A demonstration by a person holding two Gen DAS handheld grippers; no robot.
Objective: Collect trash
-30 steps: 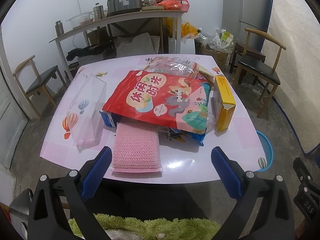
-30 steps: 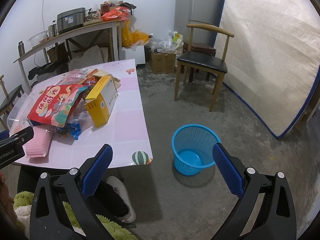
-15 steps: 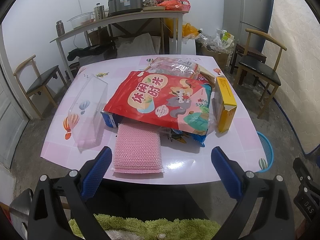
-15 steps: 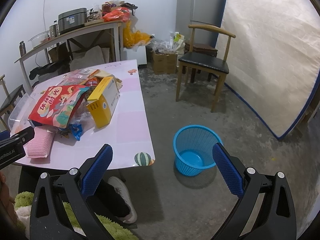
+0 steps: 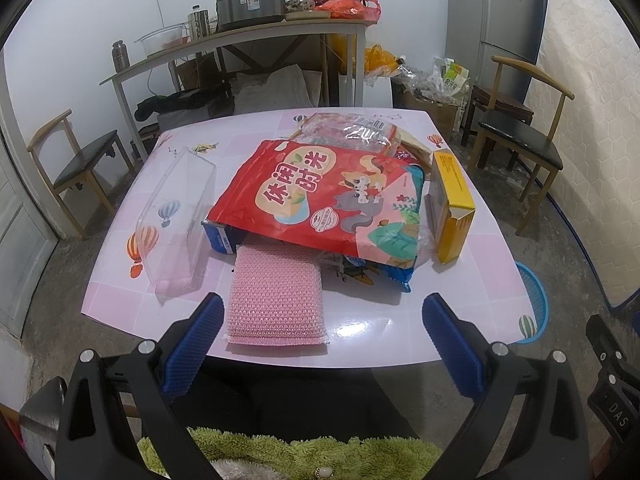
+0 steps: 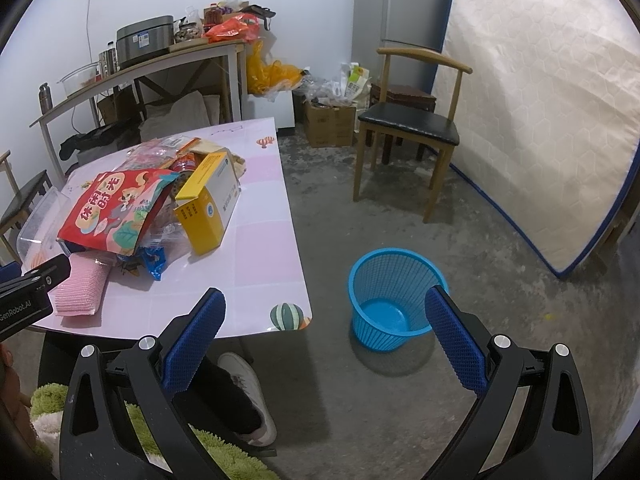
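Note:
A pile of trash lies on the pink table [image 5: 472, 280]: a big red snack bag [image 5: 320, 196] on top, a yellow box [image 5: 454, 204] to its right, a pink sponge pad [image 5: 276, 300] in front, a clear plastic tray [image 5: 176, 216] at the left, and clear wrappers [image 5: 352, 132] behind. My left gripper [image 5: 320, 344] hangs open just short of the table's near edge, empty. My right gripper [image 6: 324, 336] is open too, over the floor beside the table, with the blue mesh basket [image 6: 394, 298] ahead on the floor. The red snack bag [image 6: 116, 208] and yellow box [image 6: 210, 200] also show there.
A wooden chair [image 6: 412, 128] stands behind the basket, a mattress [image 6: 540, 120] leans on the right wall. A long side table [image 5: 240, 40] with a cooker and bags is at the back. Another chair [image 5: 76, 164] stands left. The person's legs and shoe [image 6: 248, 392] are under the table.
Both grippers have drifted slightly toward the table; the pile looks a little nearer. Nothing was taken hold of or let go.

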